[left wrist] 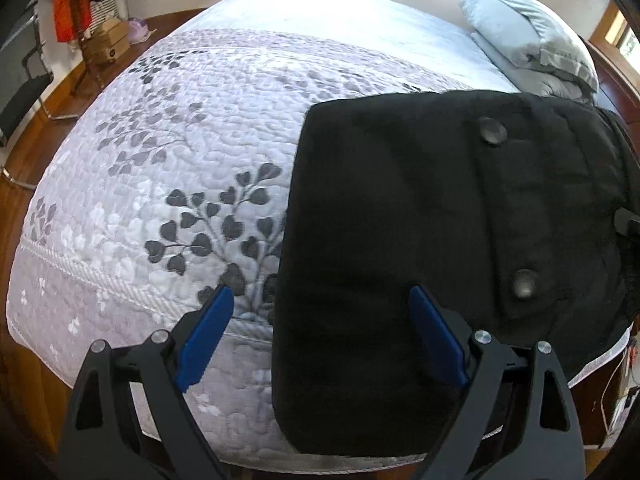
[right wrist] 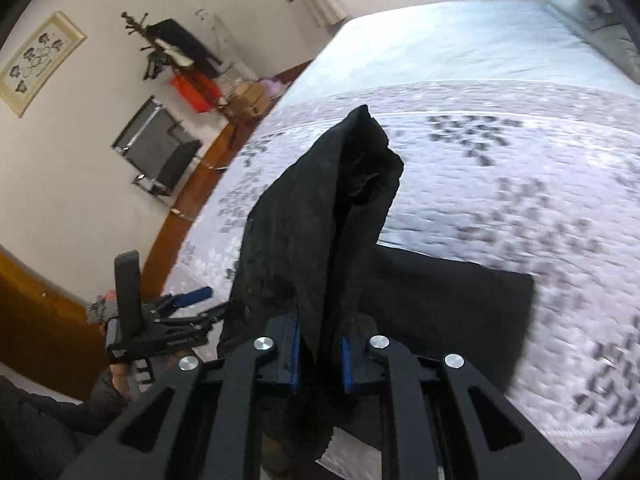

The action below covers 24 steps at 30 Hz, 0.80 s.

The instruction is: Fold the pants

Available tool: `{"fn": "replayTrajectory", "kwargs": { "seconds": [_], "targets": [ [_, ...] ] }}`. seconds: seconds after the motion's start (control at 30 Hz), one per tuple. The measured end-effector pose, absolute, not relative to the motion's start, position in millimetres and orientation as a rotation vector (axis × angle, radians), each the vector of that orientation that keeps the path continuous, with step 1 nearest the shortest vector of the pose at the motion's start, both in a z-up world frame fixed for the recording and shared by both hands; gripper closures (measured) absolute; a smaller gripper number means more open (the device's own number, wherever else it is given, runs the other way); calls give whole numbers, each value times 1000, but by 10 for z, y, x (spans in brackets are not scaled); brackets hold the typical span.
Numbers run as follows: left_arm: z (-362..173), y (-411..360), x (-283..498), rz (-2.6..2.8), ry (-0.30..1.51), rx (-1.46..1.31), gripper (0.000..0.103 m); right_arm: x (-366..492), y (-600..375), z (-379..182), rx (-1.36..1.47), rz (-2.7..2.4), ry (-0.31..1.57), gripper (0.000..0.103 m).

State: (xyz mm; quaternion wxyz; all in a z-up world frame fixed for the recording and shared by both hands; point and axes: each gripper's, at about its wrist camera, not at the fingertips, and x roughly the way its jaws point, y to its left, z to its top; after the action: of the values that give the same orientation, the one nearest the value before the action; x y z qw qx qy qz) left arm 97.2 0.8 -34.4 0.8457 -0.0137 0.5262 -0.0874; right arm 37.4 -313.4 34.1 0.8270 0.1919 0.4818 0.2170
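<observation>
A: Black pants [left wrist: 420,240] lie on the quilted bed [left wrist: 160,160], long axis running away from the left gripper [left wrist: 320,336], fingers spread, empty.
B: Right gripper [right wrist: 320,354] is clamped on a lifted fold, probably a leg end.

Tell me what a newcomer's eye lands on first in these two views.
First, the black pants, a dark slab on the pale leaf-patterned quilt. In the right wrist view the right gripper is shut on a lifted end of them, standing up like a peak. The left gripper is open above the pants' near edge.

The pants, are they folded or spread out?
Folded: the pants lie as a compact block on the bed, one end lifted by the right hand-held gripper.
</observation>
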Motion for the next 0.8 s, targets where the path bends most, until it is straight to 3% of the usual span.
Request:
{"fn": "replayTrajectory", "kwargs": {
  "seconds": [0.4, 0.53, 0.57, 0.67, 0.8],
  "targets": [
    [-486, -353, 906, -213, 1142, 49, 14, 221, -3758, -687, 654, 298, 1164, 86],
    [-484, -391, 897, -213, 1142, 50, 14, 194, -3790, -875, 634, 277, 1189, 71],
    [-472, -403, 891, -218, 1141, 50, 14, 182, -3798, -893, 613, 254, 1188, 55],
    [-397, -453, 855, -225, 1119, 69, 14, 71, -3767, -787, 511, 216, 1150, 41],
    [-271, -512, 806, -241, 1085, 76, 14, -147, -3710, -493, 313, 55, 1107, 37]
  ]
}}
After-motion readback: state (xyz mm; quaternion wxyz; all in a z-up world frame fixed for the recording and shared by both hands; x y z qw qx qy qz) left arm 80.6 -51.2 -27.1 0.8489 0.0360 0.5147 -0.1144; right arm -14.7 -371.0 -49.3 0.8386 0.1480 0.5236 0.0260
